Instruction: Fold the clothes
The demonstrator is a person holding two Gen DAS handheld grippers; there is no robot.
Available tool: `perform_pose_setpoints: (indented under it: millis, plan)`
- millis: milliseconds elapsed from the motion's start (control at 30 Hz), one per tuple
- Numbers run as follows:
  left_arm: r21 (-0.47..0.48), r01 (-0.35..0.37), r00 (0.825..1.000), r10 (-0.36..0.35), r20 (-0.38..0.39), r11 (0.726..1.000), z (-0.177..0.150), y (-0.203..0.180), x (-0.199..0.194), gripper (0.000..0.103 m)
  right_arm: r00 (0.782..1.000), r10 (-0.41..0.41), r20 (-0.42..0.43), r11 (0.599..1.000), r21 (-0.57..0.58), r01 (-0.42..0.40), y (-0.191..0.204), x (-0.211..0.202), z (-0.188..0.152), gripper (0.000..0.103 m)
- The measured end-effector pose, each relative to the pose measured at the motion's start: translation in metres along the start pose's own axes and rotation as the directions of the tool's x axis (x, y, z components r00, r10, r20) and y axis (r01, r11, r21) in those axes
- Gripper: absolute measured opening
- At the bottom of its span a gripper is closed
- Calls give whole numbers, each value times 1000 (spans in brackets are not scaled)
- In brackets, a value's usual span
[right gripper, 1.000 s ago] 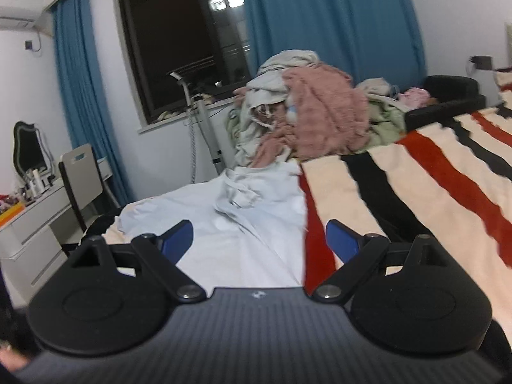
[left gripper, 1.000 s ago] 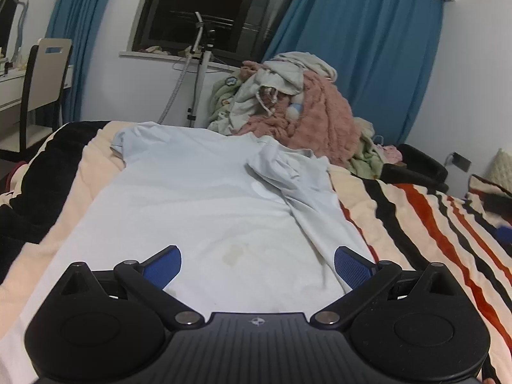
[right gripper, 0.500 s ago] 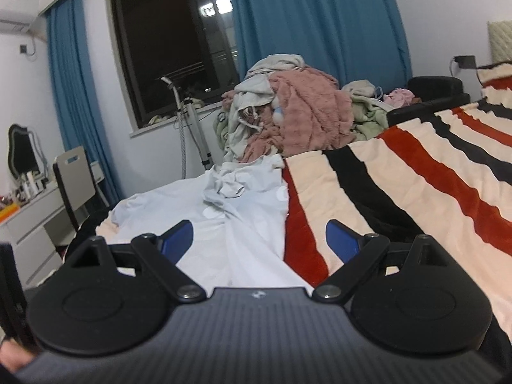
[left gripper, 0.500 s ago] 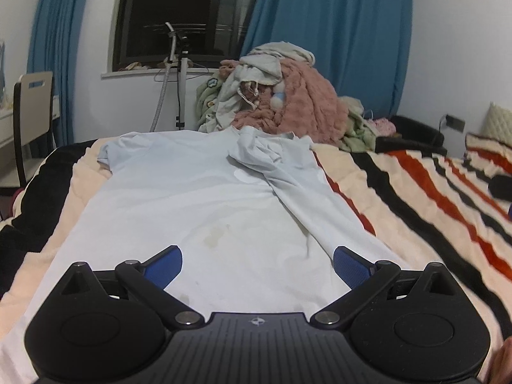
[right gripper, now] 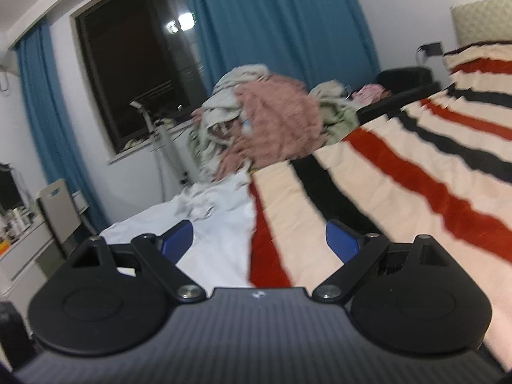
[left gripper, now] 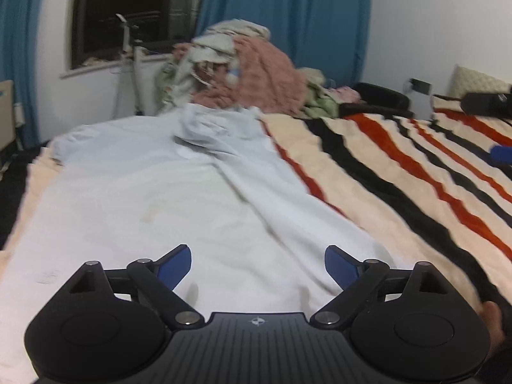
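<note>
A pale blue shirt (left gripper: 166,198) lies spread flat on the striped bed, its right side and sleeve folded in over the body; it also shows in the right wrist view (right gripper: 220,217). My left gripper (left gripper: 257,267) is open and empty, low over the shirt's near hem. My right gripper (right gripper: 259,243) is open and empty, over the shirt's right edge where it meets the blanket. The right gripper also shows at the far right edge of the left wrist view (left gripper: 499,156).
The striped red, black and cream blanket (left gripper: 400,185) covers the bed to the right. A heap of unfolded clothes (left gripper: 252,70) with a pink fleece sits at the far end. A chair and desk (right gripper: 57,211) stand on the left by the window.
Both grippers have swung to the right and stayed open. The left view now shows more of the blanket and the right gripper at its edge. The shirt has not moved.
</note>
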State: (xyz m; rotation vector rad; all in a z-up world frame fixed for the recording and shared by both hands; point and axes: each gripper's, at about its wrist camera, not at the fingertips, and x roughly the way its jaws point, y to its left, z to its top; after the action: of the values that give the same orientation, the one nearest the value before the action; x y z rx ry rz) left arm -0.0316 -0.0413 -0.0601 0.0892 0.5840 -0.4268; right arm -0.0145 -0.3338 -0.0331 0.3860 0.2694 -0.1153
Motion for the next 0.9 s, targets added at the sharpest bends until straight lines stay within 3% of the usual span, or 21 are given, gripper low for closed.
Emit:
perform_pose_setpoints:
  millis: [200, 267, 367, 500, 567, 633, 700, 767, 833, 900]
  plan:
    - [13, 115, 992, -114, -57, 993, 1, -57, 13, 85, 986, -95, 138, 993, 79, 85, -55, -17, 21, 91]
    - [26, 157, 984, -154, -88, 987, 0, -78, 20, 81, 981, -126, 151, 982, 160, 101, -76, -19, 21, 91]
    - [39, 222, 966, -214, -142, 974, -4, -109, 35, 76, 980, -147, 132, 962, 250, 110, -96, -14, 18, 91]
    - [71, 282, 941, -261, -216, 957, -17, -145, 60, 70, 984, -151, 98, 963, 241, 124, -96, -1, 15, 91]
    - [101, 279, 936, -247, -252, 955, -27, -159, 73, 68, 983, -159, 88, 964, 230, 135, -96, 5, 13, 91]
    - [155, 249, 938, -199, -285, 956, -39, -173, 85, 57, 987, -142, 71, 963, 241, 121, -99, 8, 11, 91]
    - [210, 213, 952, -153, -267, 954, -48, -181, 90, 51, 990, -133, 52, 960, 254, 116, -102, 12, 8, 91]
    - [211, 194, 959, -141, -245, 958, -49, -178, 89, 33, 990, -133, 41, 957, 267, 117, -104, 15, 7, 91]
    - [201, 180, 965, -133, -227, 963, -48, -174, 87, 8, 991, -133, 35, 953, 280, 118, -106, 17, 6, 91]
    - [172, 176, 970, -140, -201, 969, -40, -161, 76, 8, 991, -129, 34, 951, 289, 114, -107, 17, 6, 91]
